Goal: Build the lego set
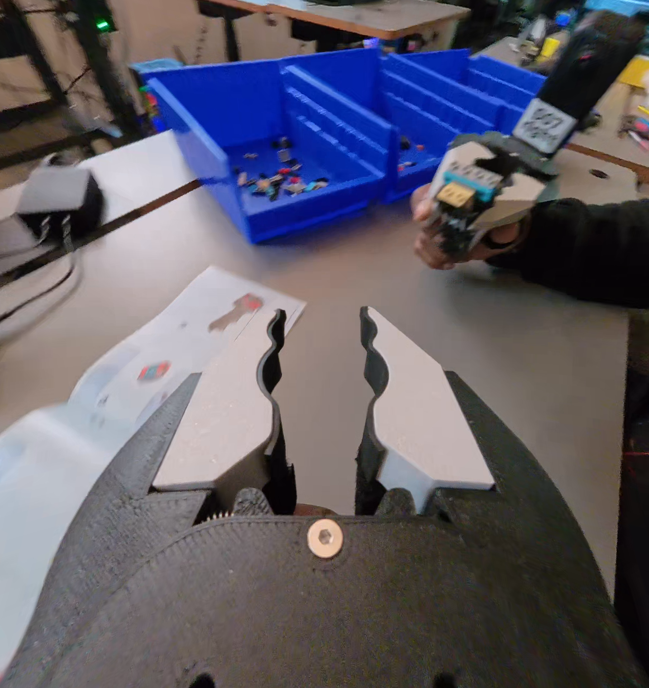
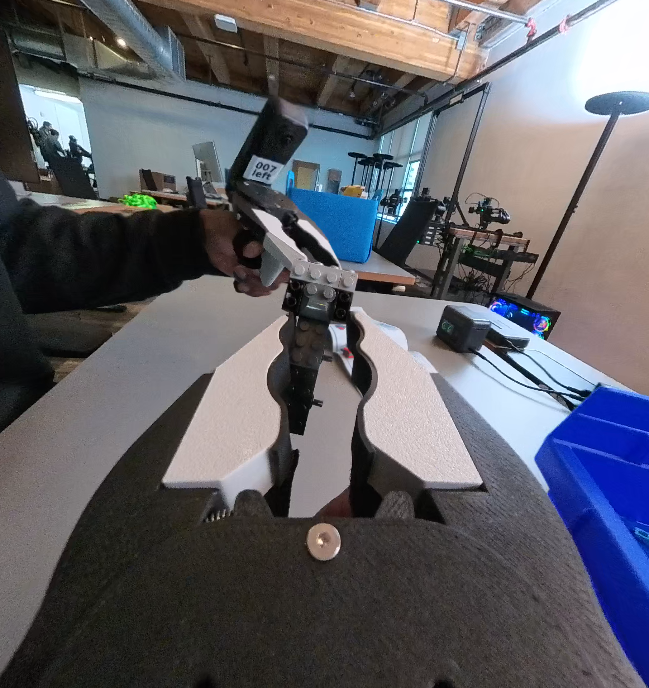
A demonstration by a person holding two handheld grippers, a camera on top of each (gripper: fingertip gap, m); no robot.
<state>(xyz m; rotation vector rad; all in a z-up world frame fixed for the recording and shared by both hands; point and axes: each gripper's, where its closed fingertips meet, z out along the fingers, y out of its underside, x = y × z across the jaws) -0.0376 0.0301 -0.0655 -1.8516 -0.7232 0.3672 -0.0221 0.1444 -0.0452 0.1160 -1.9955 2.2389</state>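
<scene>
Right gripper clamped on lego build; left gripper spread apart, empty, well apart.

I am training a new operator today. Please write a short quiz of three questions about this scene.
1. True or false: the left gripper is holding a brick.
2. What does the right gripper hold? A) lego assembly B) instruction sheet C) nothing
3. Where do the loose pieces lie?

Key
1. False; it is open, with nothing between its fingers.
2. A.
3. In the blue bin on the table.
</scene>
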